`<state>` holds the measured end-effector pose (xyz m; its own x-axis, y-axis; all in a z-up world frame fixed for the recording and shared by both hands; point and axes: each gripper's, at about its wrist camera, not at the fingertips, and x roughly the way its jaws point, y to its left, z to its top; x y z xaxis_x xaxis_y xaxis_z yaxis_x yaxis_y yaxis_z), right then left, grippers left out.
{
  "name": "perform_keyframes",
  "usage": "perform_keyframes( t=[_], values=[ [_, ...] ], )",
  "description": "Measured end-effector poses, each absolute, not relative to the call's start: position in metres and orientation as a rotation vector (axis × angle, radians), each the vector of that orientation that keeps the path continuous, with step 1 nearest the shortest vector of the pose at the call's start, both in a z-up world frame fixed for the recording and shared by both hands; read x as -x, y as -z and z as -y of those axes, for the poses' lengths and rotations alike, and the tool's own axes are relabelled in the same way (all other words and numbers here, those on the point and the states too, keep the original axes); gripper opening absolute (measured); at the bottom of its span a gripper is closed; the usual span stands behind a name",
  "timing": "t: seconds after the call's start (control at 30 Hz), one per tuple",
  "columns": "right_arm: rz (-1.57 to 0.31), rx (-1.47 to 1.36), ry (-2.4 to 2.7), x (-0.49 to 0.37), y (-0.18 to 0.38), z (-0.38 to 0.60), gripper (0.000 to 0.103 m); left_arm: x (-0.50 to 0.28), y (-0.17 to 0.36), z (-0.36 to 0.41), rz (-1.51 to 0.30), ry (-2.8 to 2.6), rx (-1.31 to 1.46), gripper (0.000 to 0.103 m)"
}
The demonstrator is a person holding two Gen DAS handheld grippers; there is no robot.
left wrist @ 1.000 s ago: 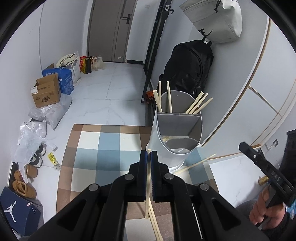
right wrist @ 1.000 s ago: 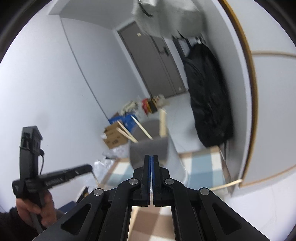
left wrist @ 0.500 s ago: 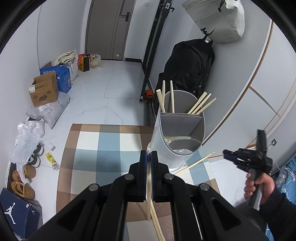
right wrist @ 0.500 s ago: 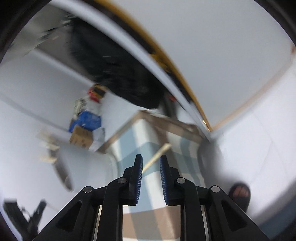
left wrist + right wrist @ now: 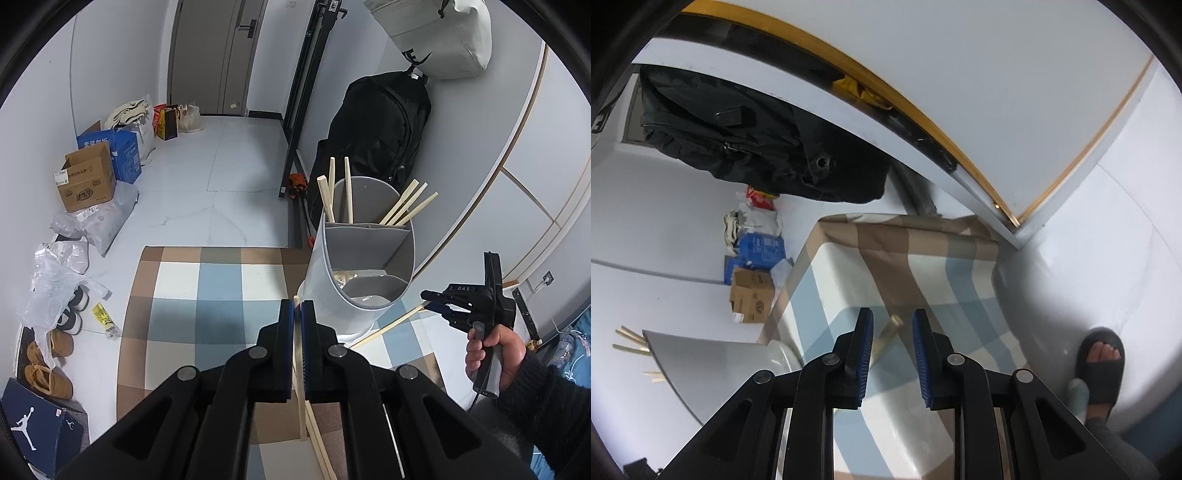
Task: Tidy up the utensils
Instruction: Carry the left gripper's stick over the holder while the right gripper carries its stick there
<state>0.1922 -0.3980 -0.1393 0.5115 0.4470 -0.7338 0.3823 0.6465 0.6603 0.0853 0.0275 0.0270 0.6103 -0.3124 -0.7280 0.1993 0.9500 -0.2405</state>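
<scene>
On the checked rug (image 5: 221, 295), a wooden chopstick (image 5: 298, 369) stands pinched betw. the pressed-together pads of the left gripper (image 5: 297, 314), its top end poking just above the fingertips. Beside it, the grey divided holder (image 5: 364, 266) leans w/ chopsticks sticking out of its far compartments. Another loose chopstick (image 5: 886, 338) lies on the rug near the holder's base; the right gripper (image 5: 892, 332), jaws spread, sits around its end, pads not touching. A hand (image 5: 495, 354) grips that tool's handle. Black backpack (image 5: 380, 122) hangs on the wall behind; cardboard box (image 5: 86, 182) at far left.
</scene>
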Motion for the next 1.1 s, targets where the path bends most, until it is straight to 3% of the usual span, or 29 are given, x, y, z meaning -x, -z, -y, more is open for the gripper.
perform_keyframes(
  t=[0.07,0.17,0.67,1.1],
  values=[
    [-1.076,-0.905,-0.058,-0.194,0.140,0.396,0.011,-0.085,-0.027,-0.027,-0.866,0.295,0.138,0.000],
    [-1.045,-0.879,-0.050,-0.191,0.133,0.395,0.008,-0.085,-0.028,-0.026,-0.869,0.299,0.142,0.000],
    [-0.643,-0.591,-0.247,-0.139,-0.016,0.351,0.004,-0.079,-0.080,-0.015,-0.774,0.339,0.118,0.000],
    [-0.451,-0.397,-0.434,-0.134,-0.136,0.288,0.003,-0.102,-0.140,0.004,-0.659,0.402,0.117,0.000]
  ],
)
